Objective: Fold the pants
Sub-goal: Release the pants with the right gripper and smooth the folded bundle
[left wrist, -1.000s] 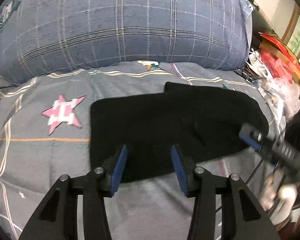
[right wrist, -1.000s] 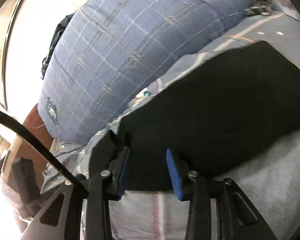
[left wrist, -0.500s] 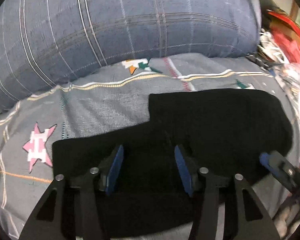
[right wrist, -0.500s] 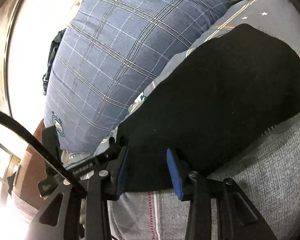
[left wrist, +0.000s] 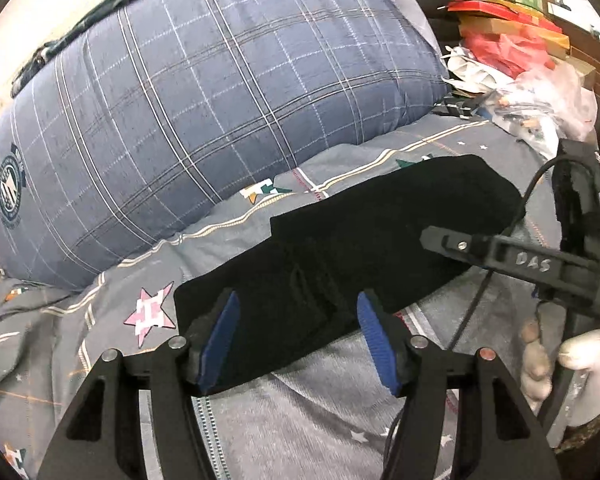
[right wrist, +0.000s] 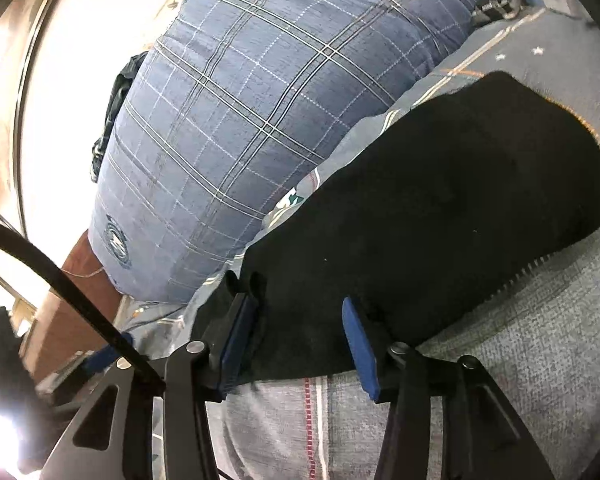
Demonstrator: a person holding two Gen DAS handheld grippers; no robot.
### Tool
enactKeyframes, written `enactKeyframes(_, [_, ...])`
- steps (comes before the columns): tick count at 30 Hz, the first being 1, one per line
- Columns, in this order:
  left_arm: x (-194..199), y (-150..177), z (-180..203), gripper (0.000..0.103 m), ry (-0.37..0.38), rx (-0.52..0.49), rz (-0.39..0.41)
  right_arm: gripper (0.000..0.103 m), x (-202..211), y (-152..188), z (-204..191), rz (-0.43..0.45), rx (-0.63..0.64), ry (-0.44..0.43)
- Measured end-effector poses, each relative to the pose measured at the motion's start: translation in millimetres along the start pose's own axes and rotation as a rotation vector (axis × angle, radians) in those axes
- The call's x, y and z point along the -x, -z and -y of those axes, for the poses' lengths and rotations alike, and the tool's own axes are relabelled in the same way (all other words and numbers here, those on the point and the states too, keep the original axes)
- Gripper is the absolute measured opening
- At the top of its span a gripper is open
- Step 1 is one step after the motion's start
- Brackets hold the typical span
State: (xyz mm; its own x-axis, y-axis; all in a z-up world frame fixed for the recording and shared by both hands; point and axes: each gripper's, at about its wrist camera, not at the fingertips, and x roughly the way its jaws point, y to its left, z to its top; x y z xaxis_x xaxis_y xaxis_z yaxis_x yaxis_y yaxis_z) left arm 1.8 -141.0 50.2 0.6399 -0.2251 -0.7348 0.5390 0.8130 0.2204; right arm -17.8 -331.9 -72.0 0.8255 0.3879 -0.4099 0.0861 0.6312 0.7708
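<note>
Behind the work area we see a large blue plaid pillow [left wrist: 220,120] resting on the bed, and at far right a clutter of red packaging and plastic bags [left wrist: 516,64]. A black cable [right wrist: 60,292] crosses the lower left of the right wrist view.

The folded black pants [left wrist: 360,264] lie flat on the grey patterned bedsheet [left wrist: 80,312], just in front of the pillow; the fold appears to be stepped, with one layer set back from the other, though the dark cloth hides detail.

The left hand-held gripper [left wrist: 298,344] has just been opening; its blue pads stand apart over the near edge of the pants, pressing nothing. The right hand-held gripper [right wrist: 298,350] has likewise just been opening, pads apart with the pants' edge between them, unclamped. In the left wrist view it reaches in from the right over the pants, with a white-gloved hand [left wrist: 572,360] behind it.
</note>
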Motion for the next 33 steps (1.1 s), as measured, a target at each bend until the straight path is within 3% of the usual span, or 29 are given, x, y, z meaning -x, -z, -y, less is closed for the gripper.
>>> enactKeyframes(6, [22, 0, 3, 0.061, -0.016, -0.009, 0.022, 0.051, 5, 4, -8, 0.032, 0.068, 0.058])
enactKeyframes(15, [35, 1, 11, 0.061, -0.028, -0.029, 0.032, 0.054, 10, 4, -10, 0.047, 0.096, 0.072])
enactKeyframes(33, [14, -5, 21, 0.062, -0.003, -0.041, 0.002, 0.055, 21, 4, 0, 0.059, 0.065, 0.070])
